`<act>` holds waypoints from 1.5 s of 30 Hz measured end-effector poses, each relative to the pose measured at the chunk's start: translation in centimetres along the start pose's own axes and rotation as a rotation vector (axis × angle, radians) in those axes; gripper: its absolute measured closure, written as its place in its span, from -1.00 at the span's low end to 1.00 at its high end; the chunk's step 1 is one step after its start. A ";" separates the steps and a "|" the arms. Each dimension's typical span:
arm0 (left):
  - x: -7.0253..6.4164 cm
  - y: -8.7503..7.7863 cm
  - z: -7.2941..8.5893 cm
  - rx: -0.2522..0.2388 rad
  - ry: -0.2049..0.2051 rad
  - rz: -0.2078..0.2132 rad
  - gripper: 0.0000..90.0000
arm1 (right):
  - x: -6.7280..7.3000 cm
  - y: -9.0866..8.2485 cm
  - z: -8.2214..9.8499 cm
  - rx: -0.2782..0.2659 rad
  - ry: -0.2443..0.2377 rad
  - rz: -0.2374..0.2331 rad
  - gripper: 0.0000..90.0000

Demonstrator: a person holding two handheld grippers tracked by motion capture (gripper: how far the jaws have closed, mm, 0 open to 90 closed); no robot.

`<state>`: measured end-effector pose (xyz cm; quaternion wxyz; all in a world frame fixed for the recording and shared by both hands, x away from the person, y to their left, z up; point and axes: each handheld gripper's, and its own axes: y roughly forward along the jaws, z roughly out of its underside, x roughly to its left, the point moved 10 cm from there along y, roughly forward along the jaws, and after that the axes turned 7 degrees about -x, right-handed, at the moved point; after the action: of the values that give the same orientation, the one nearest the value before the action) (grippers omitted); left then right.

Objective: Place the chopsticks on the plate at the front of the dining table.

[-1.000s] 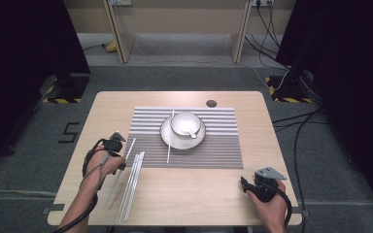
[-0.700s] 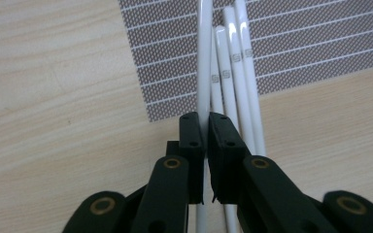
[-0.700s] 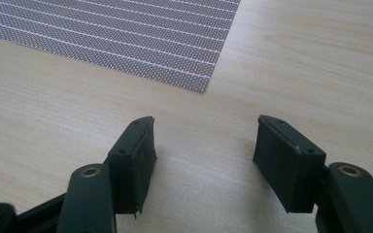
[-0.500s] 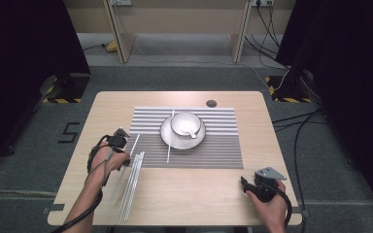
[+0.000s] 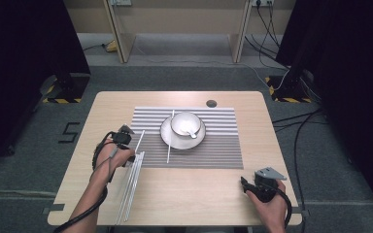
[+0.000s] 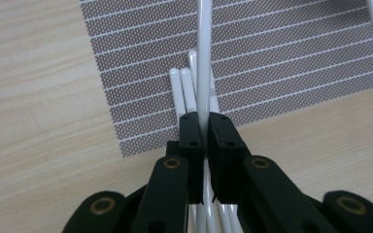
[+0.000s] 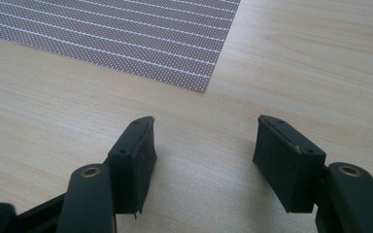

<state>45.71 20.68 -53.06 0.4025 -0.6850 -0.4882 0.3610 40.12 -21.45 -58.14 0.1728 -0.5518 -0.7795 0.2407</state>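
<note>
Lifted since before, white straw [image 6: 204,58] points away toward striped placemat [image 6: 291,58].

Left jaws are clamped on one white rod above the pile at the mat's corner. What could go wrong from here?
1. The left gripper pinches the thin white rod with a long length sticking out ahead; it may pivot or slip when carried.
2. The other rods lie right beneath it, so a low move could scatter them or roll them off the table.
3. Its far tip points toward the mat; swung wide, it could knock the cup on its saucer.
</note>
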 end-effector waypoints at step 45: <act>-2.6 0.9 -3.4 -0.122 -0.062 0.075 0.88 | 0.0 0.0 0.0 0.000 -0.001 0.000 -0.10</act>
<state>48.42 17.30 -52.23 0.3309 -0.7146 -0.4956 0.3664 40.10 -21.46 -58.14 0.1724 -0.5516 -0.7797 0.2411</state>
